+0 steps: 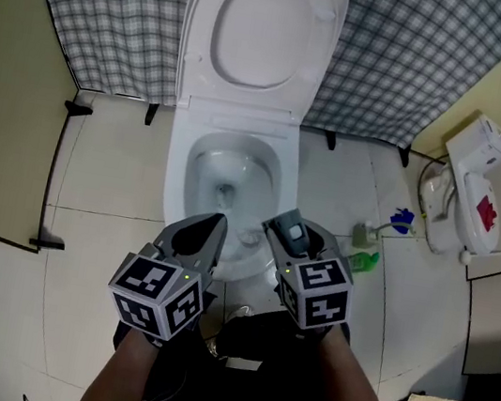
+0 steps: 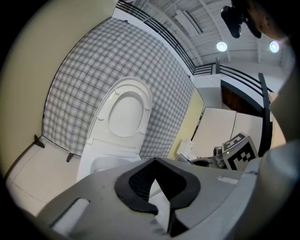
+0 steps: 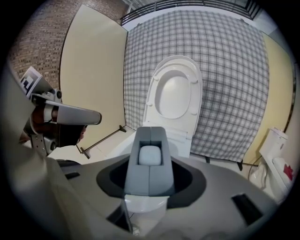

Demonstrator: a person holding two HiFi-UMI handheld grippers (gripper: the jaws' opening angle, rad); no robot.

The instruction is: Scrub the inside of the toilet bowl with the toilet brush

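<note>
Behind: grey-and-white checked cloth backdrop [image 1: 120, 11], hung down to the white tiled floor [image 1: 113, 172]. Probably a screen for a mock-up stall.

Fixture: white ceramic toilet bowl [image 1: 175, 173], centre of the head view. Its white oval seat and lid [image 1: 261, 25] are tipped up against the cloth. That leaves the inside of the bowl open from above, as scrubbing needs.

Off to the right, well apart from the toilet: white plastic unit with a red mark [image 1: 477, 185] on the floor. Purpose unclear.

2 grippers sit side by side at the bowl's near edge, both aimed forward and down.
- The left gripper [image 1: 216, 223] has its jaws drawn together, only a thin slit between them and nothing in them. It looks like the spare hand, kept at the left of the near rim.
- The right gripper [image 1: 294, 235] has its jaws set wide and clamped on a grey moulded plastic handle [image 3: 150, 173] with a pale rounded inset. I read this as the toilet brush's grip end, held high so the working end can reach downward. The bristle end shows in no view.

Small items on the floor, right of the toilet: 1 blue item [image 1: 402, 218] and 1 green item [image 1: 366, 260]. Both are too small to identify.

Relation to jaws: the handle stands upright and centred between the right pads, its top poking past the tips. The bowl lies just ahead of and below those jaws, its white rim showing under the handle.
</note>
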